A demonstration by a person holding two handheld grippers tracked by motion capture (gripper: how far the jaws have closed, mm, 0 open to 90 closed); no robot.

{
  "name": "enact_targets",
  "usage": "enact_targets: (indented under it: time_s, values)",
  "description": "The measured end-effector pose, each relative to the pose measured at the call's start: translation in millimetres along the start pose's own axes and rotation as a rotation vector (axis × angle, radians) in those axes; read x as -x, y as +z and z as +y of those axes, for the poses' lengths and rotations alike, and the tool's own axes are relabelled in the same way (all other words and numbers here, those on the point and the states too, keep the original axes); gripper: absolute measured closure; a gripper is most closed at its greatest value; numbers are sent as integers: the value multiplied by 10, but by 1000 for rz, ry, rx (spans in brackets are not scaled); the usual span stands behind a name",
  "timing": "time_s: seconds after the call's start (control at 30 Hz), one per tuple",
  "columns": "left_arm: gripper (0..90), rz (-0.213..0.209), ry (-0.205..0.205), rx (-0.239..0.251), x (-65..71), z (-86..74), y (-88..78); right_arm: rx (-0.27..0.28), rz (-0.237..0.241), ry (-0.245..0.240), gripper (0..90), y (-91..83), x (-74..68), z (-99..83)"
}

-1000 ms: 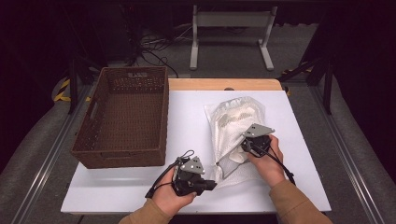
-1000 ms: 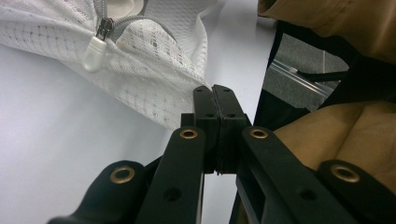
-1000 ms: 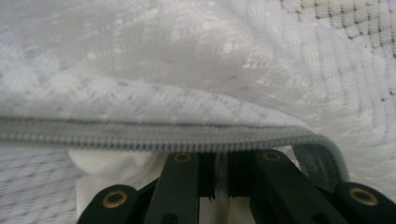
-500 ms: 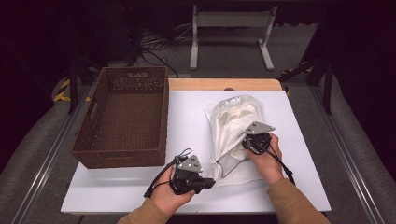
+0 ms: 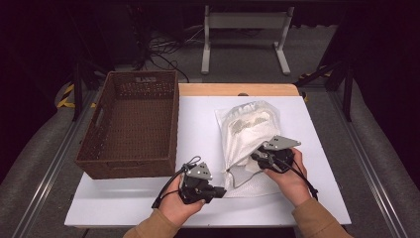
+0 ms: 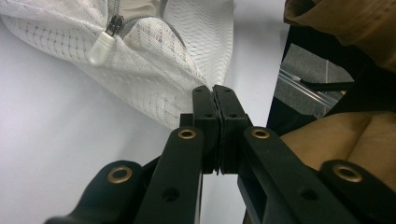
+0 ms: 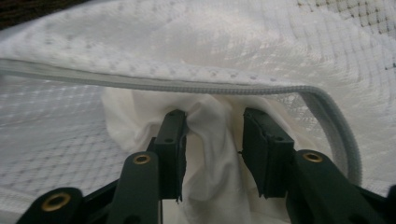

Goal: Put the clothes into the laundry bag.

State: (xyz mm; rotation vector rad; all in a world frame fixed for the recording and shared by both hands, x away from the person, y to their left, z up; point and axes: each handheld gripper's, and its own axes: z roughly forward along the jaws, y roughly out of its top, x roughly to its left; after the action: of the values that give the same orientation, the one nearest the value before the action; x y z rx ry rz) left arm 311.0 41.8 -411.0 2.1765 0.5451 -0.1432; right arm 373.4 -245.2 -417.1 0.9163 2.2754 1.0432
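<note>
A white mesh bag [image 5: 247, 129] lies on the white table [image 5: 198, 114], its zipped mouth toward me. Its white zipper pull [image 6: 100, 46] rests on the mesh [image 6: 163, 70]. My right gripper [image 5: 255, 157] reaches into the bag's open mouth under the grey zipper band [image 7: 187, 86]. The right gripper [image 7: 212, 121] has a bunched fold of white cloth [image 7: 210, 144] pinched between its jaws. My left gripper [image 5: 222, 191] sits at the bag's near corner. Its tips [image 6: 215, 88] are pressed together on the edge of the mesh.
A brown wicker basket [image 5: 173, 124] stands empty on the left part of the table. A wooden strip [image 5: 237, 89] runs along the far edge. A metal stand [image 5: 245, 29] and cables lie on the floor beyond.
The right gripper has eased a little further into the bag's mouth. The left gripper has barely shifted.
</note>
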Motion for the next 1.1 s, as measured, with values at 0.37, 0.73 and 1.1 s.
enact_targets:
  time_s: [0.37, 0.73, 1.1]
  values:
    - [890, -7, 2, 7, 3, 12, -14, 50, 50, 15, 542, -252, -73, -23]
    - [889, -12, 2, 3, 5, 11, -9, 50, 127, 8, 559, -516, -114, -114]
    - [874, 15, -2, -39, -22, -16, 20, 79, 173, 7, 536, -705, -182, -12]
